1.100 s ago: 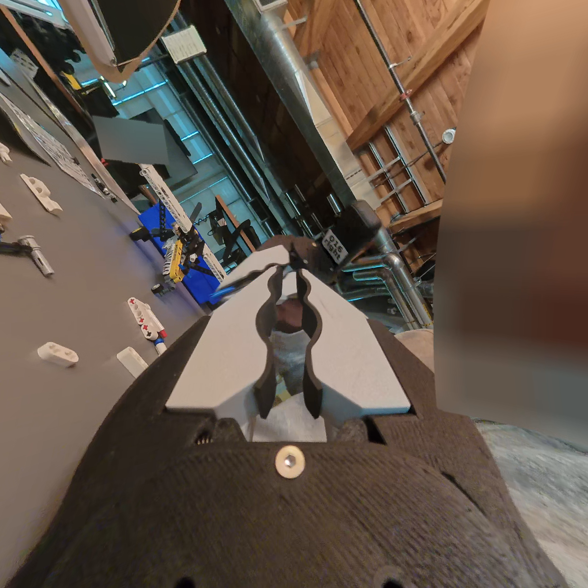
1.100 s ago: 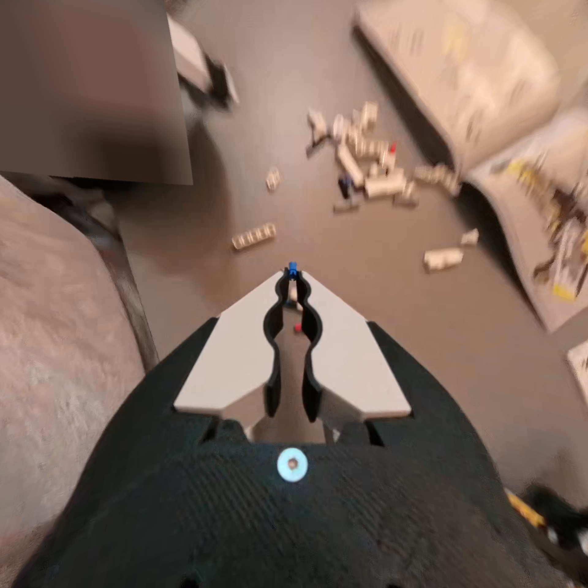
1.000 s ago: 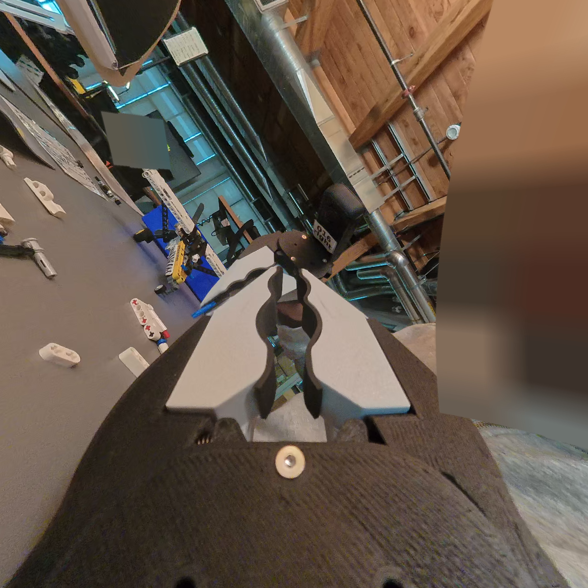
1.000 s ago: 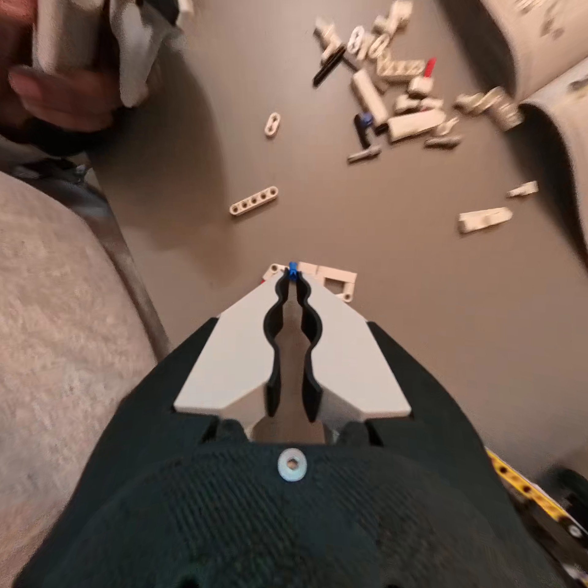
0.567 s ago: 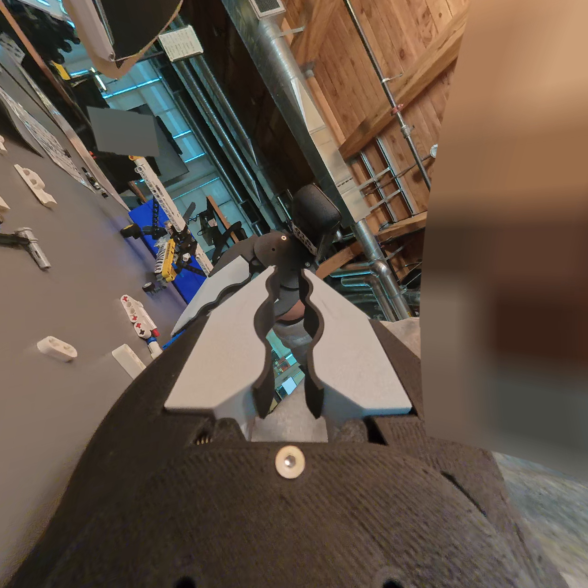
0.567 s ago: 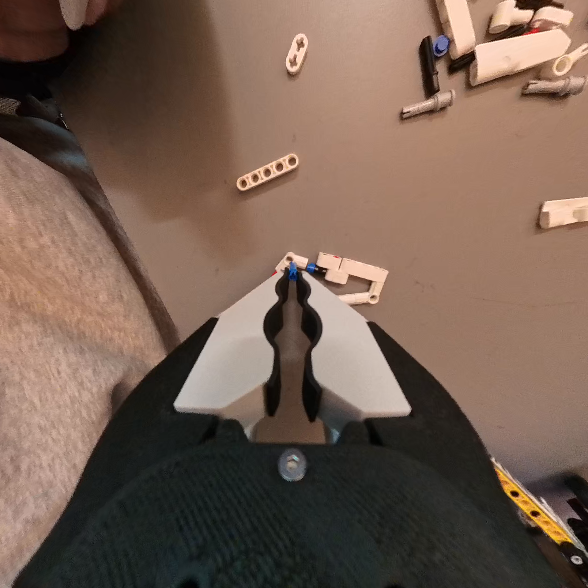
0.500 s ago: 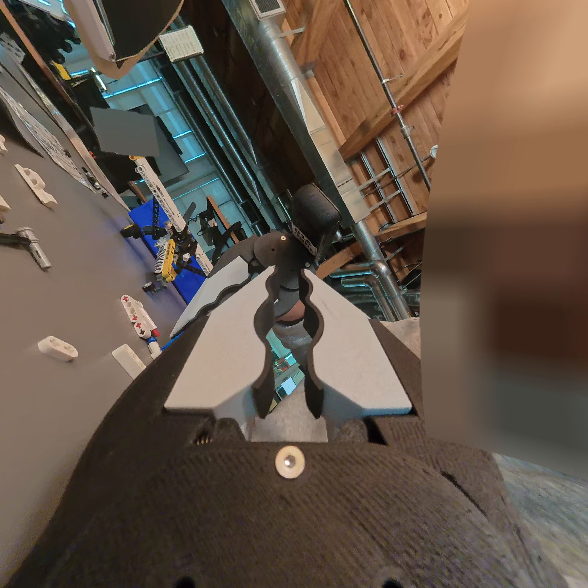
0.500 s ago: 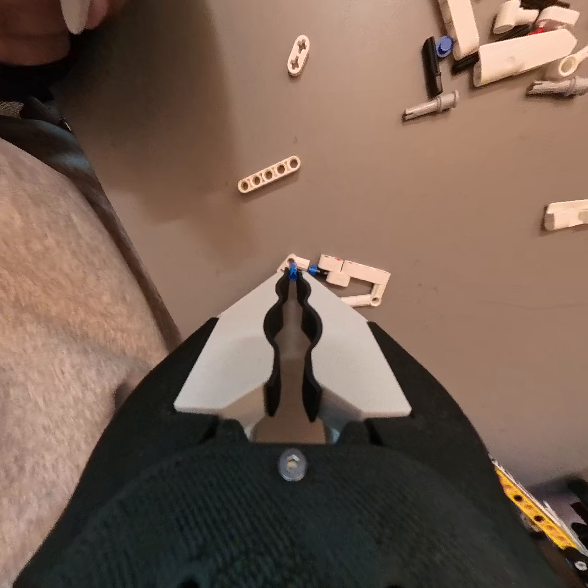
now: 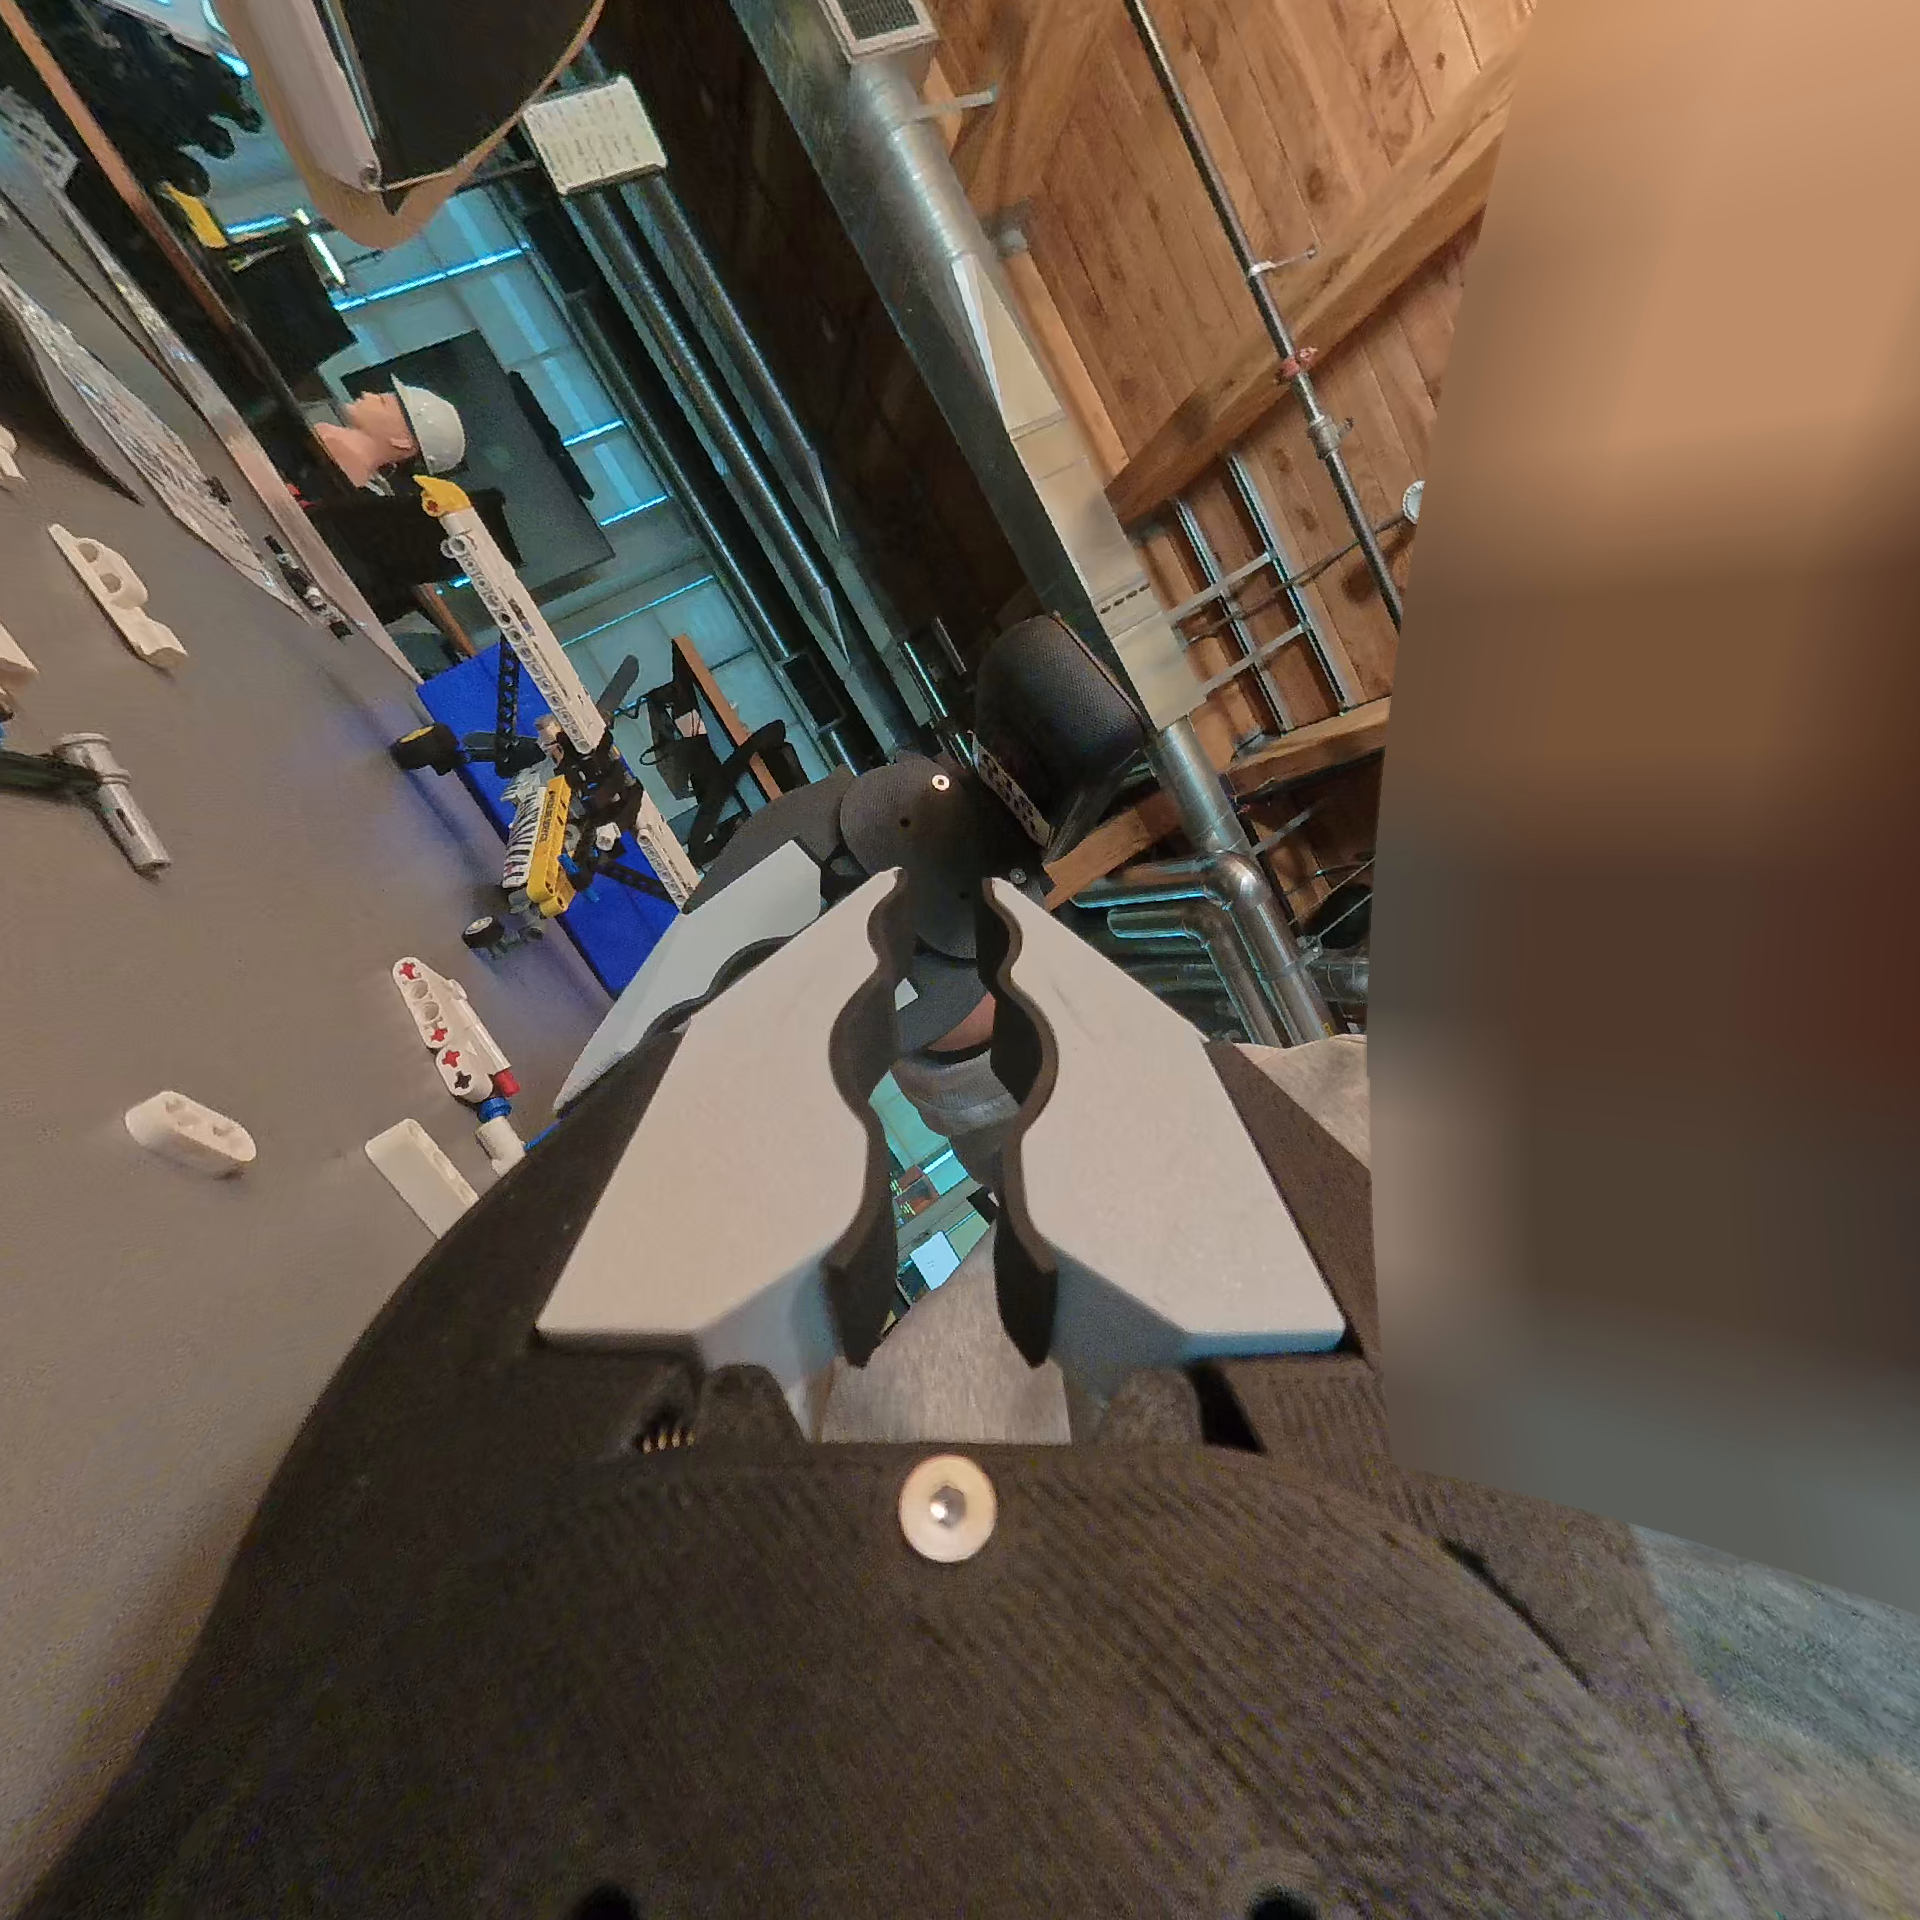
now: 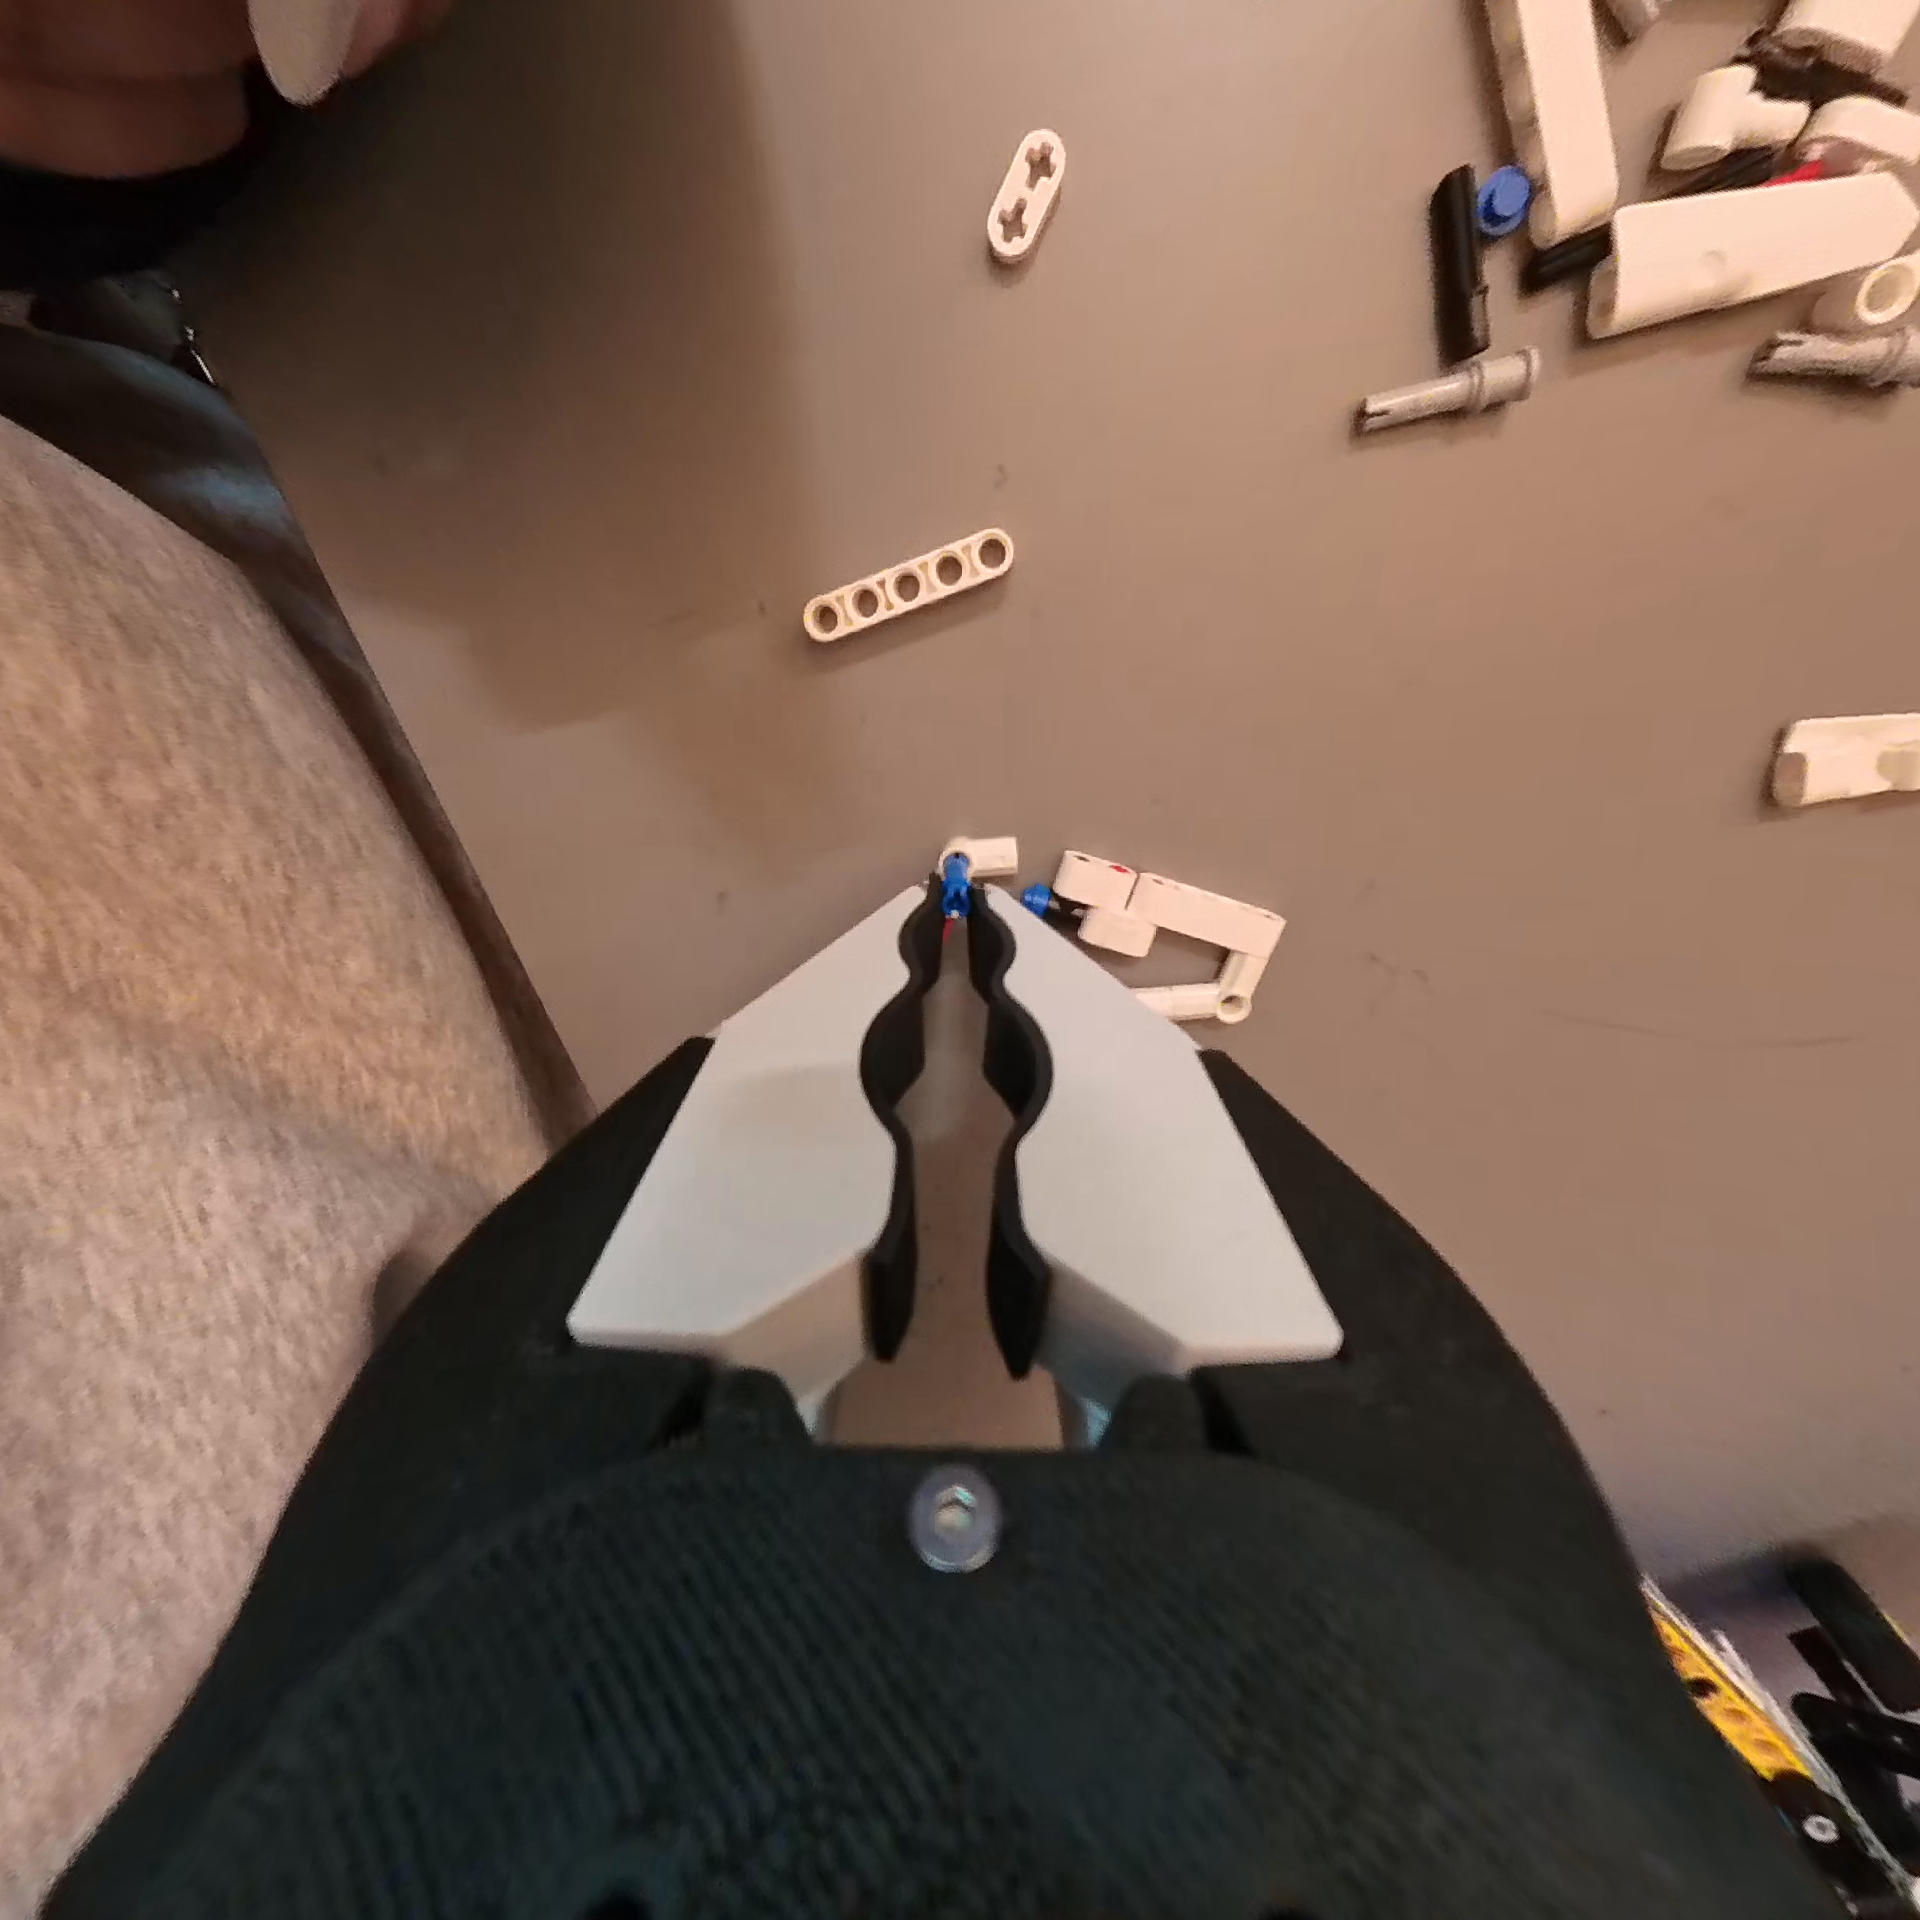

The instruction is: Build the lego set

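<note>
My right gripper (image 10: 953, 902) is shut on a small blue pin (image 10: 954, 896), its tips low over the grey table (image 10: 1351, 623). The pin's end is at a small white connector (image 10: 989, 854); I cannot tell if they touch. A white beam assembly with red and blue pins (image 10: 1169, 914) lies just to the right, and also shows in the left wrist view (image 9: 445, 1027). My left gripper (image 9: 940, 896) is raised off the table's edge, tilted, slightly open and empty. One of the right gripper's grey fingers (image 9: 727, 935) shows behind it.
A white five-hole beam (image 10: 907, 585), a two-hole link (image 10: 1027, 193), a grey pin (image 10: 1449, 393) and a pile of white parts (image 10: 1745, 249) lie further out. A yellow and black model (image 9: 551, 821) stands near the right gripper. A person's grey clothing (image 10: 208, 935) borders the table's left. Across from one pair of fingers to the other is roughly 12 centimeters.
My right gripper has swept down and toward the table's near edge with the blue pin, ending at the white connector. My left gripper has shifted only slightly.
</note>
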